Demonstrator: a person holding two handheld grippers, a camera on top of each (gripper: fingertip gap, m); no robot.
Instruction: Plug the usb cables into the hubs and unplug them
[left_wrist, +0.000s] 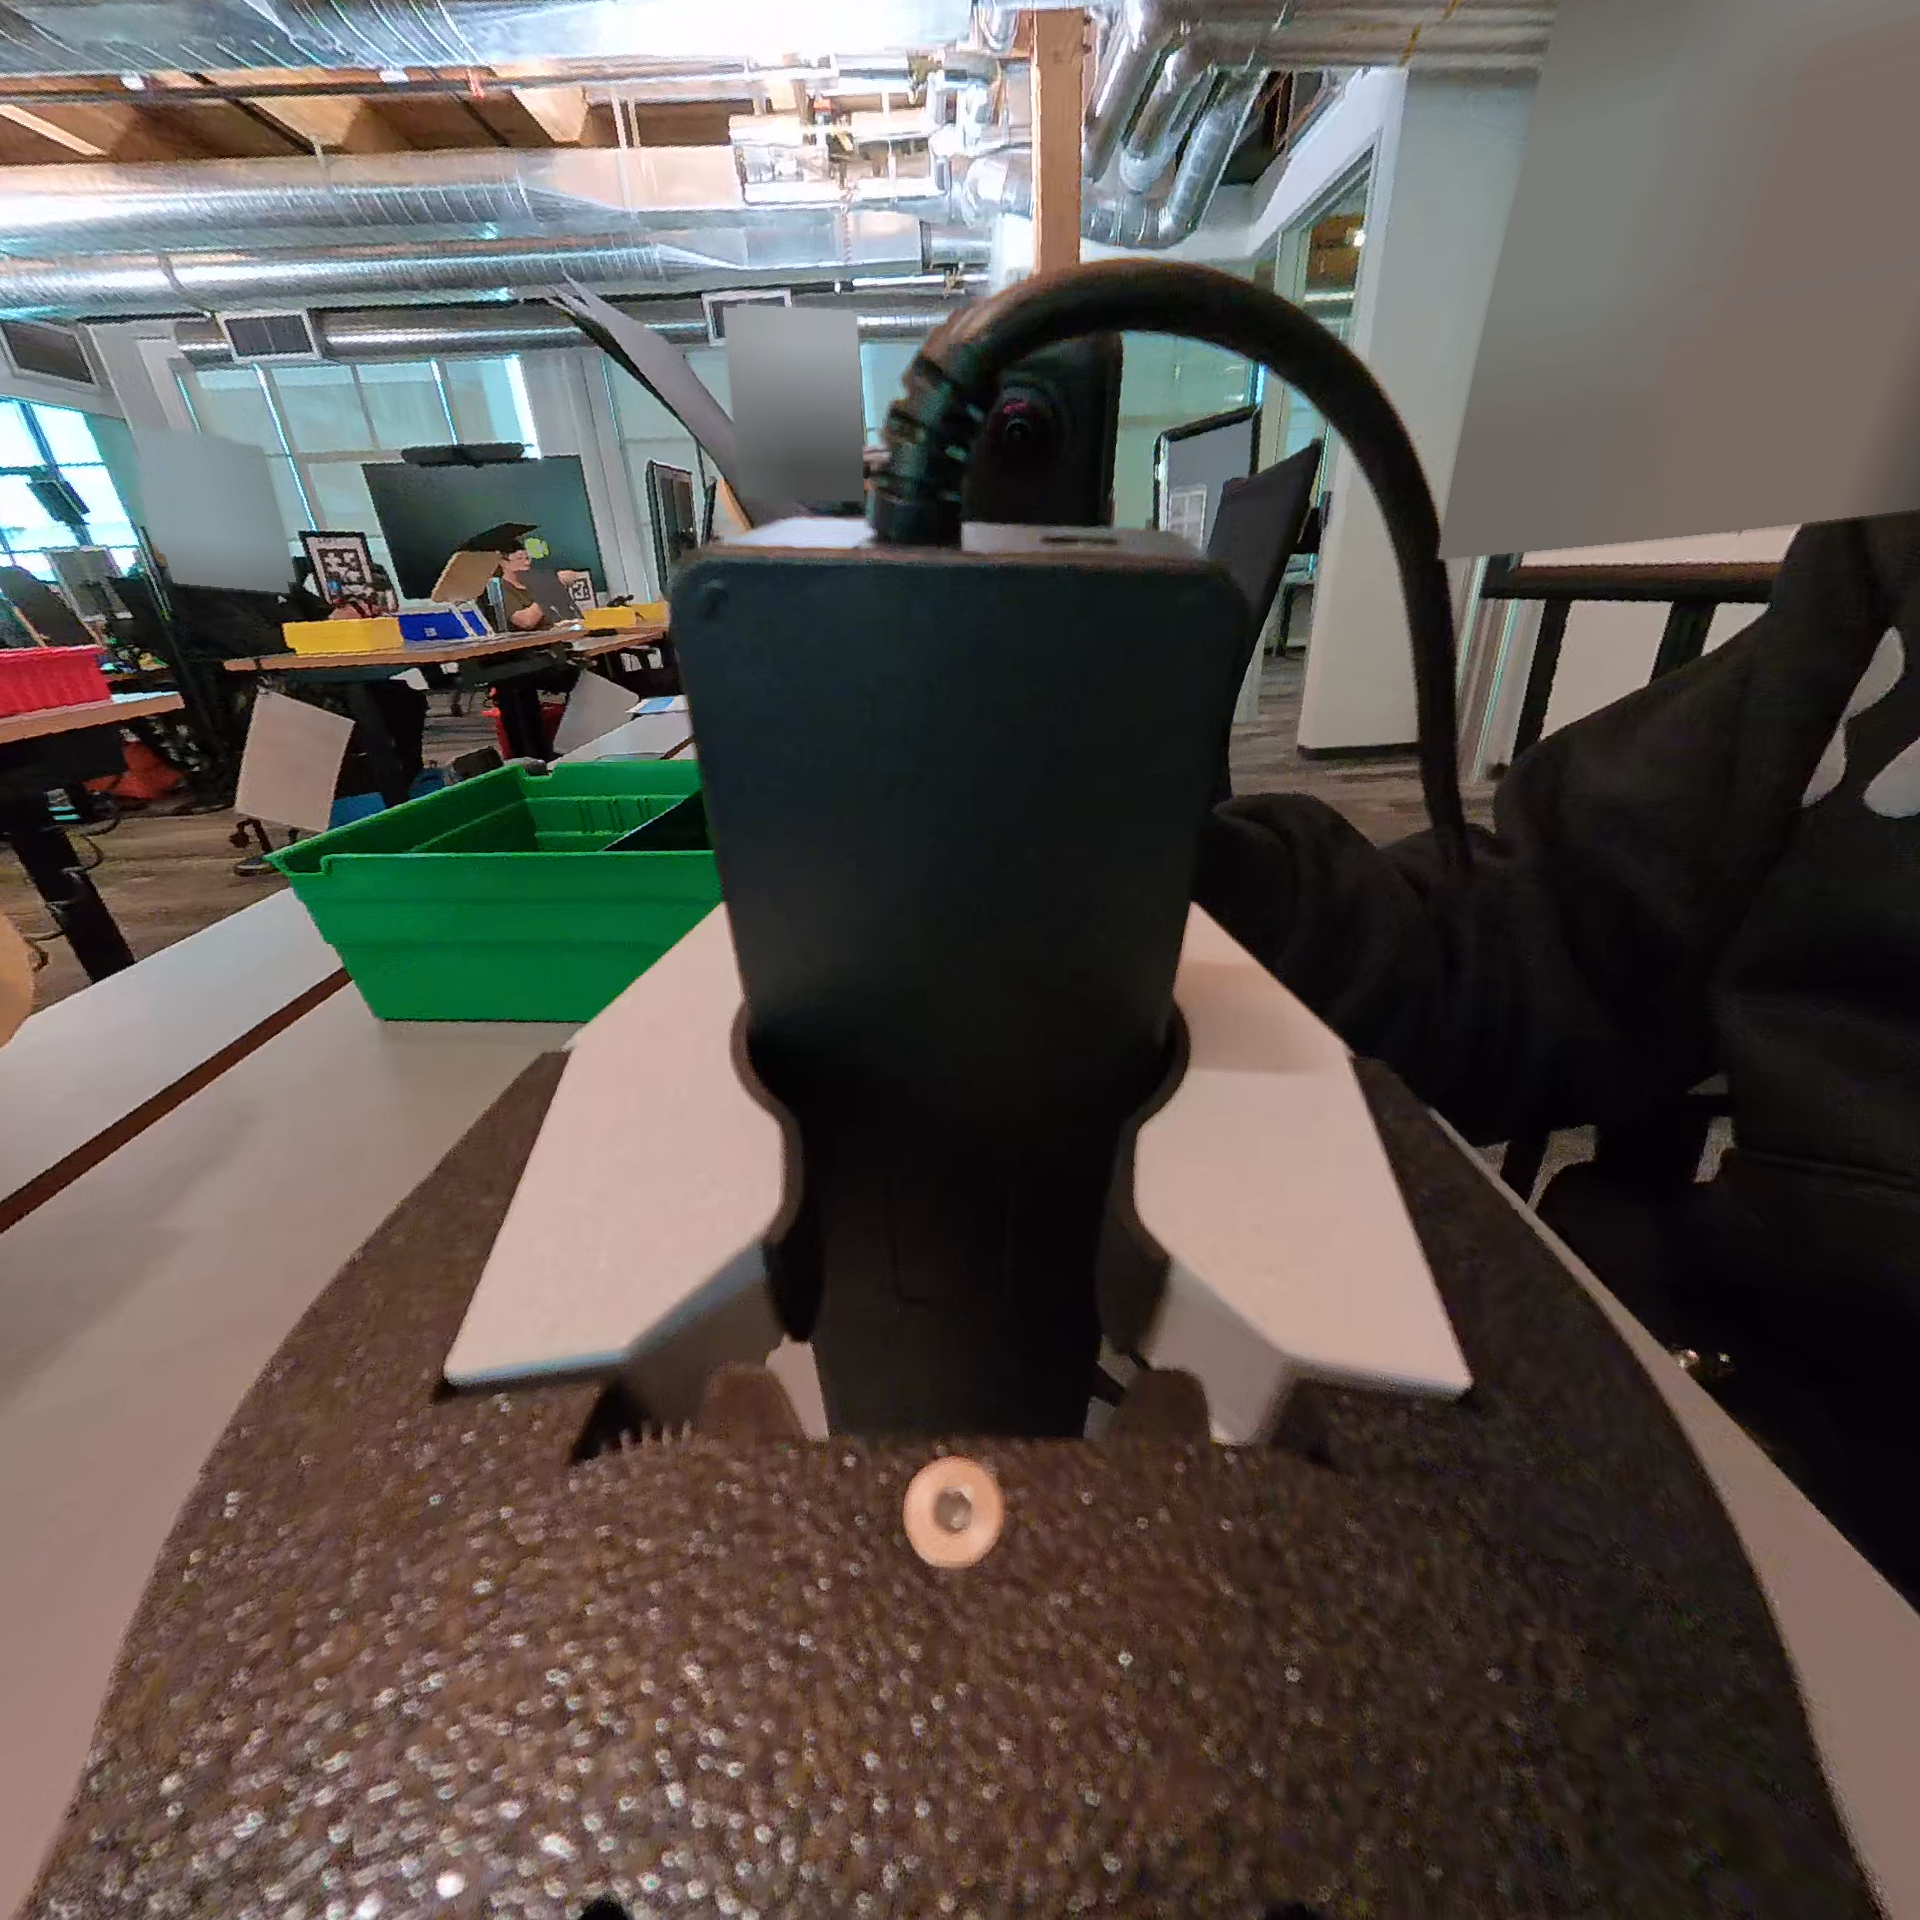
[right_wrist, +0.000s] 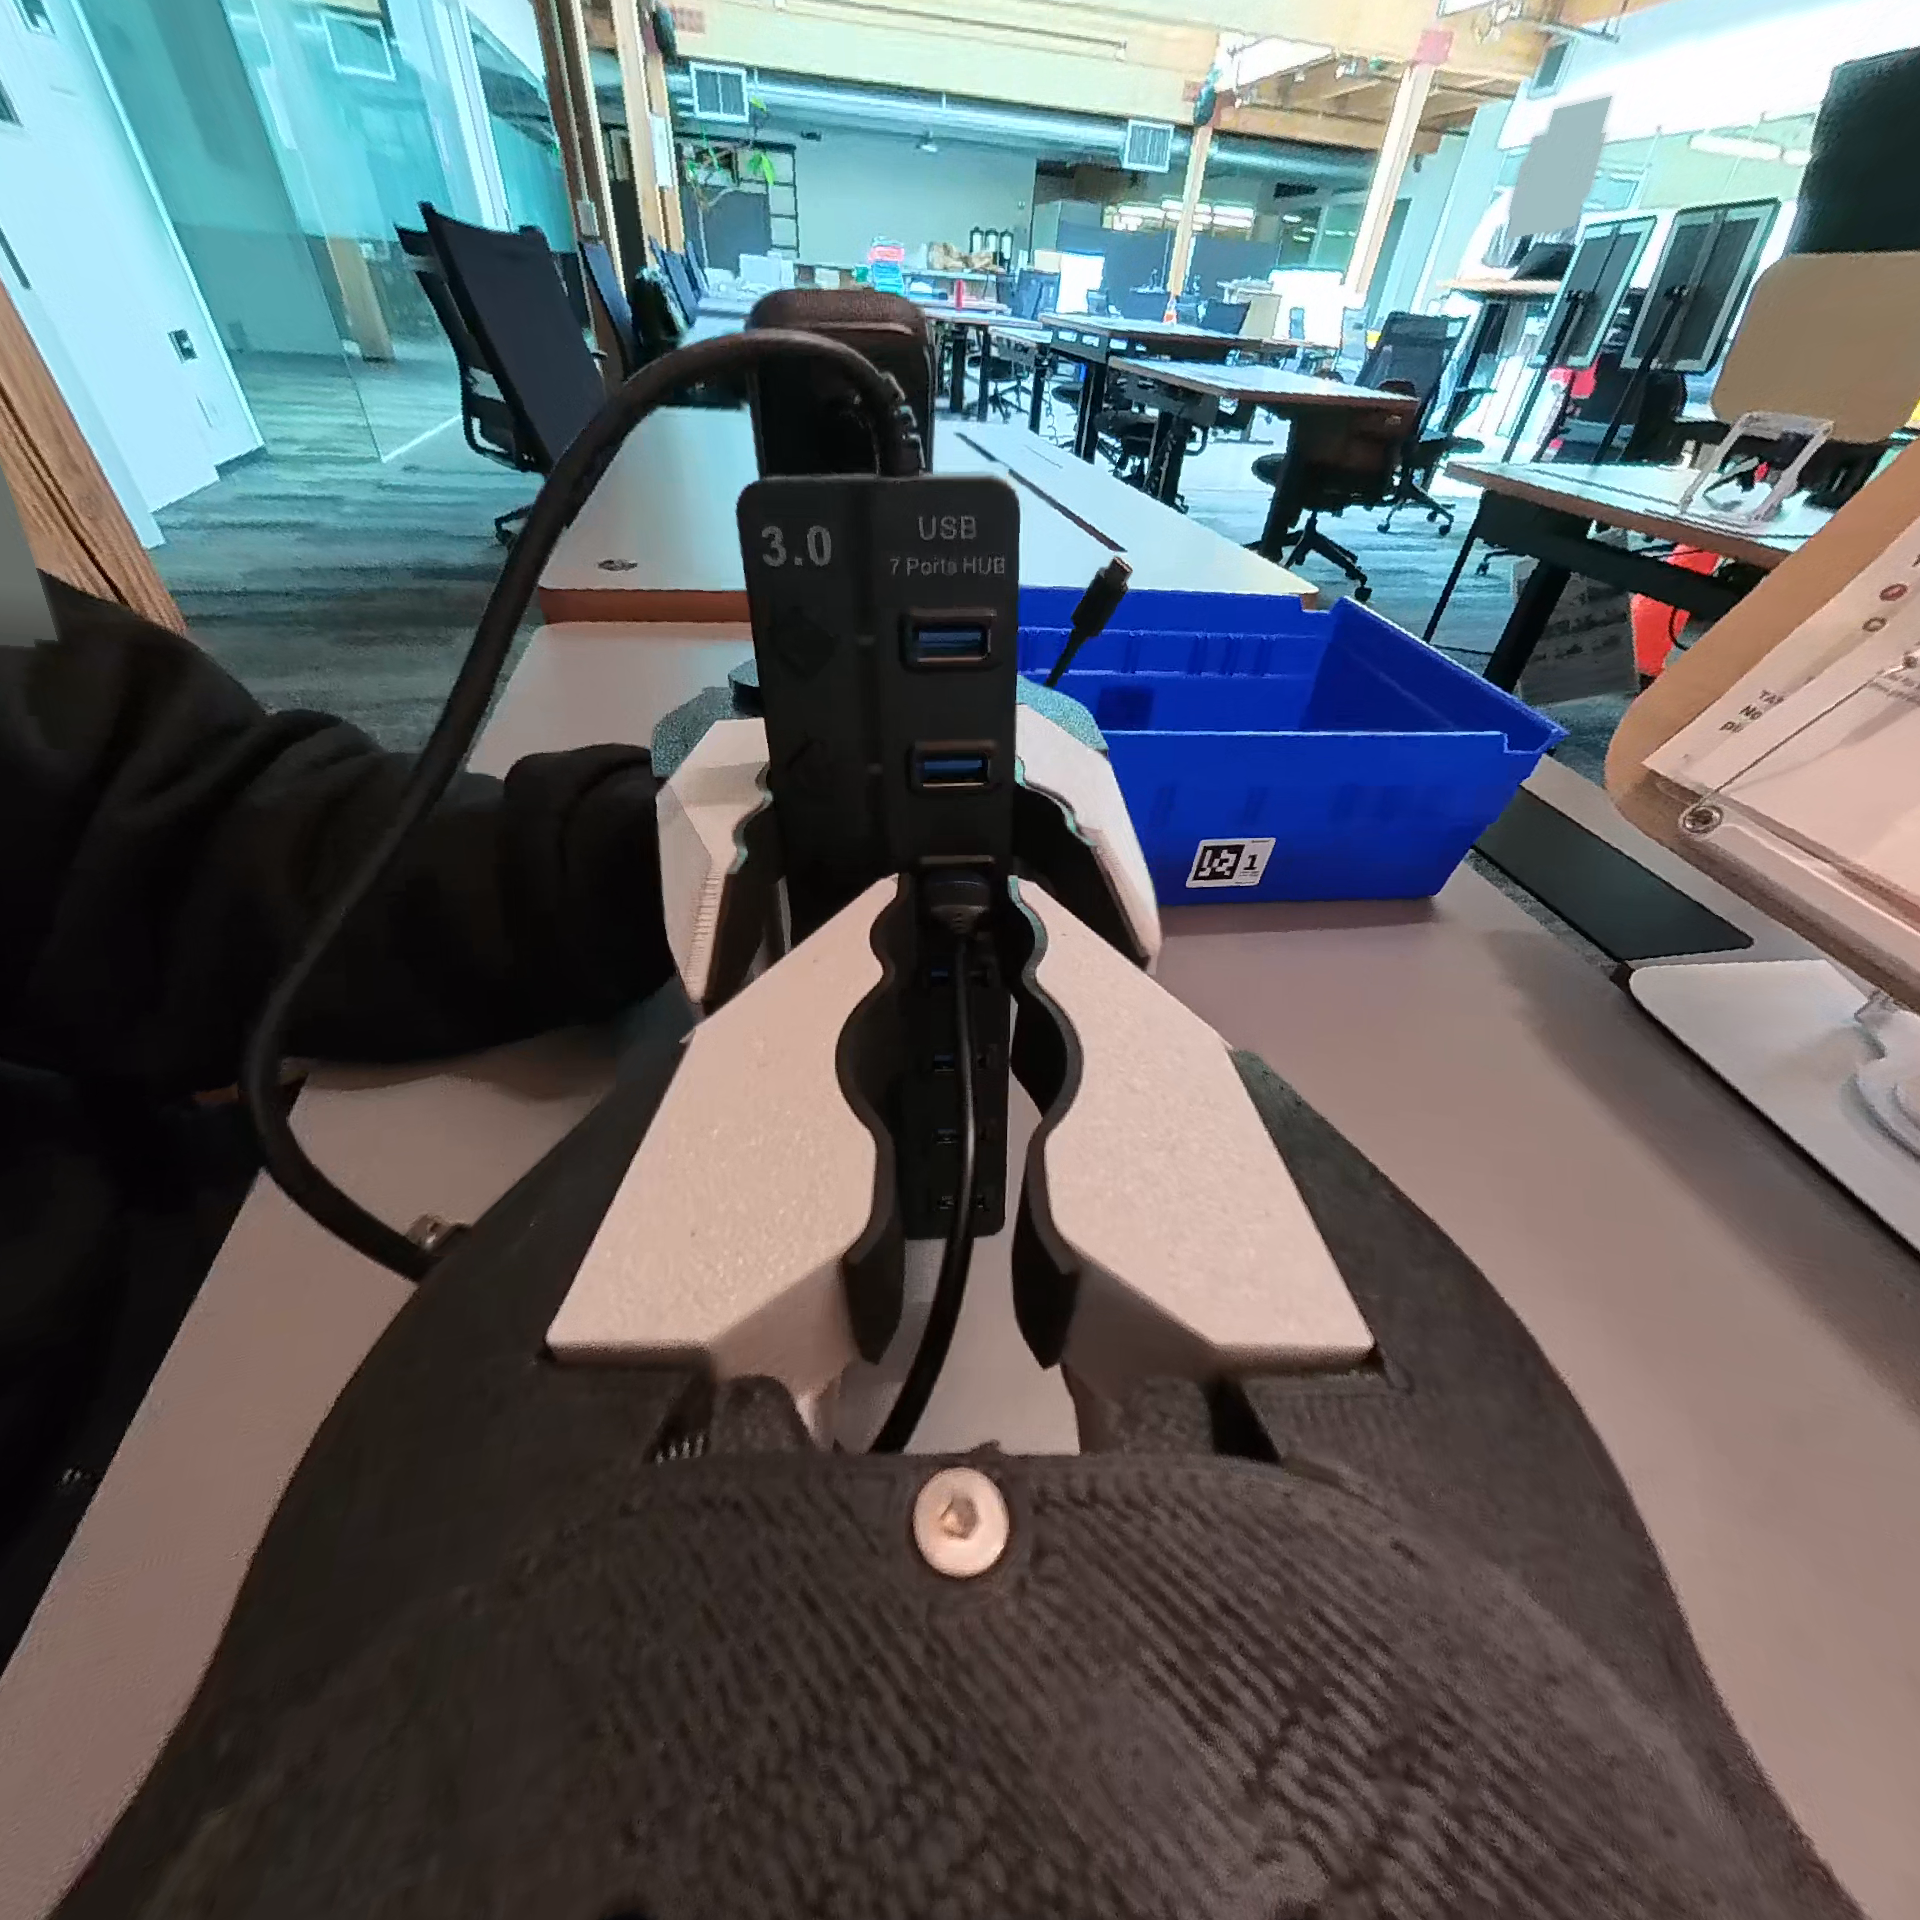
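A black USB hub (left_wrist: 956, 810) stands upright, its back facing the left wrist view. My left gripper (left_wrist: 961, 997) is shut on the hub's lower body. The hub's thick black cable (left_wrist: 1382, 468) arcs from its top to the right. In the right wrist view the hub (right_wrist: 821, 665) shows its port face, with two blue ports free at the top. My right gripper (right_wrist: 956, 914) is shut on a black USB plug (right_wrist: 956, 896) seated in the third port. The plug's thin cable (right_wrist: 951, 1195) runs back between my fingers. The left gripper's fingers (right_wrist: 707, 831) flank the hub behind.
A green bin (left_wrist: 499, 914) stands on the white table (left_wrist: 156, 1195) at left. A blue bin (right_wrist: 1299, 769) behind the hub holds a cable end (right_wrist: 1091, 613). A person's black sleeve (right_wrist: 312, 883) lies left. A paper stand (right_wrist: 1818, 727) and a black pad (right_wrist: 1600, 894) are on the right.
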